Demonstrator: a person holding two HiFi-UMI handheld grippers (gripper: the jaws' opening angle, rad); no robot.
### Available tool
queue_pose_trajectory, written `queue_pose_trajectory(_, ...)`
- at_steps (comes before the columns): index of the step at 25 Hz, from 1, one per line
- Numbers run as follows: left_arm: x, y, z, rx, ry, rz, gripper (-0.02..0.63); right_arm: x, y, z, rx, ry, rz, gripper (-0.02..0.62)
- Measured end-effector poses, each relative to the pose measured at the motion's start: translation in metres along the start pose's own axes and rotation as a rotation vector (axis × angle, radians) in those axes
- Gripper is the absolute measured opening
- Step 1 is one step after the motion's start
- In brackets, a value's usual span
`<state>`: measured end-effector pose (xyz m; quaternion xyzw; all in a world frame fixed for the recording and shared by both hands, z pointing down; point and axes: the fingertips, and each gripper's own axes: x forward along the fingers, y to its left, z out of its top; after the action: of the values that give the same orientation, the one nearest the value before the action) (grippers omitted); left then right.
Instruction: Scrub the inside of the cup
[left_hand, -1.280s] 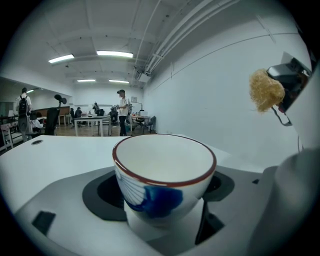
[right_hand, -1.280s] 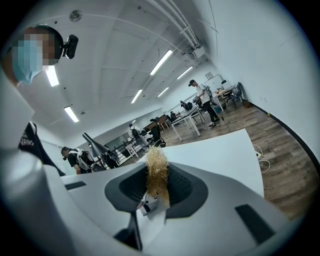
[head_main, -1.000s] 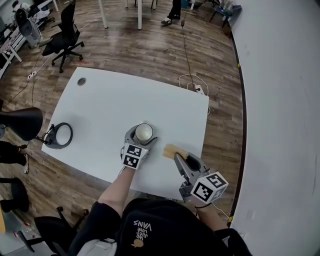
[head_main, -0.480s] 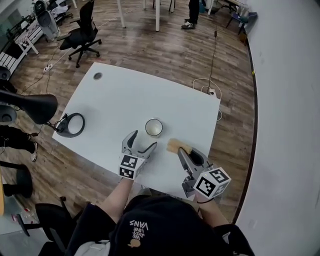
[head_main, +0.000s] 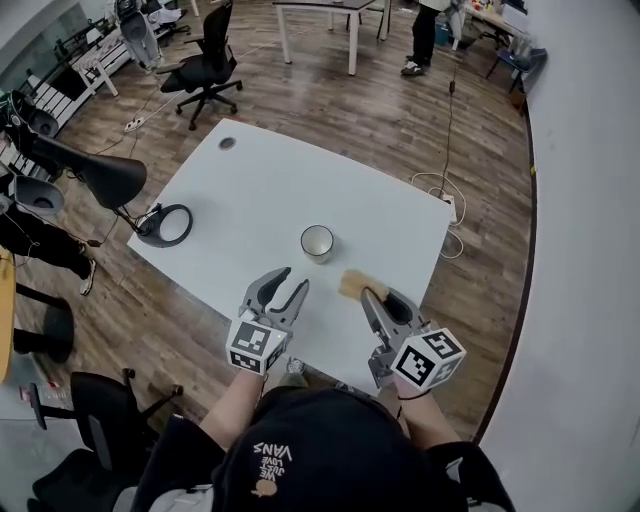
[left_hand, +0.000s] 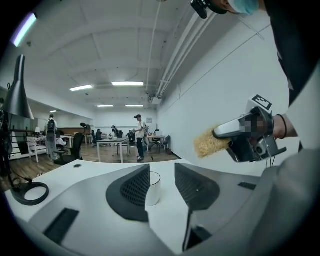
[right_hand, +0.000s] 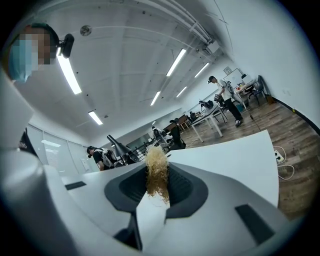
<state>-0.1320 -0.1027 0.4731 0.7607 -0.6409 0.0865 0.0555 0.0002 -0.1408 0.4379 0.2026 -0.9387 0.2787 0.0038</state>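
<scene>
A white cup (head_main: 317, 242) stands upright on the white table (head_main: 260, 190), with nothing touching it. My left gripper (head_main: 294, 278) sits just short of the cup on the near side. Its jaws are closing and hold nothing. In the left gripper view, the cup (left_hand: 153, 187) shows beyond the gap of the left gripper (left_hand: 161, 172). My right gripper (head_main: 368, 296) is right of the cup near the table's front edge, shut on a tan fibrous scrubber (head_main: 353, 284). The scrubber (right_hand: 157, 172) sticks out between the jaws of the right gripper (right_hand: 157, 187).
A black desk lamp (head_main: 112, 181) with a ring base (head_main: 166, 225) stands at the table's left edge. A cable port (head_main: 227, 143) marks the far left corner. Office chairs (head_main: 205, 70), other tables and a person stand on the wooden floor beyond. A white wall runs along the right.
My left gripper let go of the cup, drew back toward me, and its jaws have narrowed. The right gripper kept the scrubber and stayed about where it was.
</scene>
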Motion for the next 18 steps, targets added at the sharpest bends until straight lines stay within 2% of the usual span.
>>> queue_pose_trajectory(3, -0.017, -0.013, 0.011, 0.000, -0.024, 0.023, 0.076, -0.010, 0.004, 0.000, -0.014, 0.004, 0.027, 0.092)
queue_pose_trajectory(5, -0.029, -0.022, 0.017, -0.003, -0.038, 0.034, 0.033, -0.017, 0.007, -0.002, -0.024, 0.008, 0.041, 0.092)
queue_pose_trajectory(8, -0.042, -0.035, 0.023, -0.003, -0.053, 0.038, 0.012, -0.027, 0.011, -0.006, -0.031, 0.014, 0.056, 0.092)
queue_pose_trajectory(18, -0.072, -0.064, 0.019, -0.046, -0.046, 0.051, 0.009, -0.052, 0.023, -0.024, -0.044, 0.040, 0.080, 0.091)
